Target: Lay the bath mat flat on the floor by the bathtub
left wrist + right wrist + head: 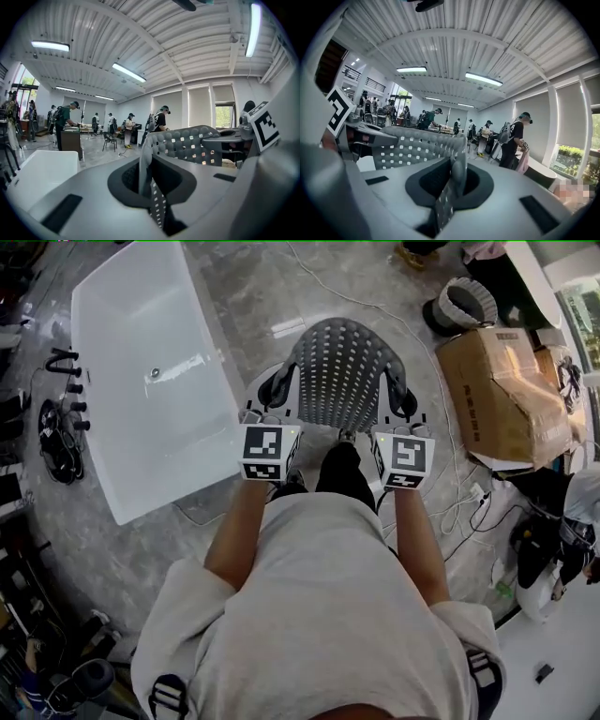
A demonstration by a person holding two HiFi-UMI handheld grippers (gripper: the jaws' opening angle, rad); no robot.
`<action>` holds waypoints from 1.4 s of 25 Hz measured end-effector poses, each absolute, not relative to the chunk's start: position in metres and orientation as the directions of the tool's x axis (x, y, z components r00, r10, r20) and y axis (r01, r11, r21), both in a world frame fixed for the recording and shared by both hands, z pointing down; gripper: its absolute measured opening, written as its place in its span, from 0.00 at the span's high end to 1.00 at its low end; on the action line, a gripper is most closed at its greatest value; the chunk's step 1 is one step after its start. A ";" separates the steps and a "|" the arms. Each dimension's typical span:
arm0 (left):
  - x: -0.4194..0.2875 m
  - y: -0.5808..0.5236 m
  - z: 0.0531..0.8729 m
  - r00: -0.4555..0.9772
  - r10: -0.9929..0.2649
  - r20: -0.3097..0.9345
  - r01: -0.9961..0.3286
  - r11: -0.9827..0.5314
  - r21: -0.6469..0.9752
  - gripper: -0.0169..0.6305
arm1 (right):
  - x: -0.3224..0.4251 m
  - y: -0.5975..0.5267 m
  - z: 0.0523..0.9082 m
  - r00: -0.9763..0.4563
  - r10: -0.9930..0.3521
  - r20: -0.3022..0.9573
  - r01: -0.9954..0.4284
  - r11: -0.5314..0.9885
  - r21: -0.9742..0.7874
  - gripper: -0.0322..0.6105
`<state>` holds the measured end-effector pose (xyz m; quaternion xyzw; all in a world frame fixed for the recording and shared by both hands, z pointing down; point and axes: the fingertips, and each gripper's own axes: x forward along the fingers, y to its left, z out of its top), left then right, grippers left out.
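Observation:
The grey perforated bath mat (pixel 342 376) hangs in the air in front of me, stretched between both grippers and arched upward. My left gripper (pixel 270 395) is shut on its left edge, and my right gripper (pixel 401 407) is shut on its right edge. In the left gripper view the mat (pixel 187 143) runs off to the right from the pinched jaws of the left gripper (pixel 144 176). In the right gripper view the mat (pixel 417 147) runs off to the left from the right gripper (pixel 457 176). The white bathtub (pixel 150 381) stands on the marbled floor to the left of the mat.
A cardboard box (pixel 497 390) sits on the floor to the right, with a round basket (pixel 464 304) beyond it. Thin cables (pixel 412 320) trail across the floor. Black tap fittings (pixel 66 381) stand left of the tub. Several people (pixel 159 119) stand far off in the room.

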<state>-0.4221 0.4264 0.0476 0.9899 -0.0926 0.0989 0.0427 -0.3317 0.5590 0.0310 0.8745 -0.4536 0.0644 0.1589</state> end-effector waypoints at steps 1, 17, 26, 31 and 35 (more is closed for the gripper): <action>-0.422 0.420 0.049 0.957 -0.201 0.209 -0.218 -0.974 0.060 0.93 | -0.327 0.552 0.033 0.559 -0.790 0.253 -0.828 -0.518 0.214 0.91; -0.343 0.366 0.068 0.805 -0.509 0.305 -0.578 -0.790 0.206 0.93 | -0.205 0.477 0.053 0.172 -0.939 0.298 -0.981 -0.134 0.143 0.91; -0.320 0.381 0.089 0.736 -0.563 0.376 -0.654 -0.734 0.182 0.93 | -0.169 0.480 0.082 0.072 -0.939 0.335 -0.990 -0.025 0.142 0.91; -0.312 0.381 0.088 0.727 -0.571 0.382 -0.661 -0.732 0.163 0.93 | -0.168 0.478 0.083 0.054 -0.940 0.336 -0.990 -0.006 0.142 0.91; -0.305 0.375 0.088 0.726 -0.574 0.380 -0.663 -0.731 0.162 0.93 | -0.159 0.474 0.085 0.049 -0.936 0.348 -0.989 0.004 0.150 0.91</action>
